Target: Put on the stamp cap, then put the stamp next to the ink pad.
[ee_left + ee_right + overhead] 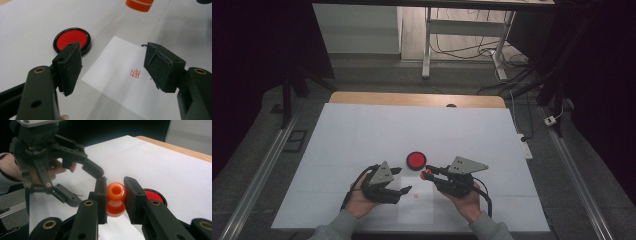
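Observation:
My right gripper (428,173) (115,191) is shut on an orange stamp (427,175) (115,199), which it holds upright just above the table. A round red ink pad (416,160) (153,195) in a black case lies just beyond the stamp. My left gripper (402,180) (115,65) is open over a small white paper (422,210) (117,82) that bears a red stamp mark (415,196) (135,74). In the left gripper view the ink pad (72,40) lies to the upper left and the stamp (139,4) is at the top edge. In the right gripper view the left gripper (86,186) stands open to the left.
A large white sheet (362,140) covers the wooden table (362,97). Behind the table are a white desk frame (427,45), cables on the floor and a power strip (525,148) off the right edge. Rails run along both sides.

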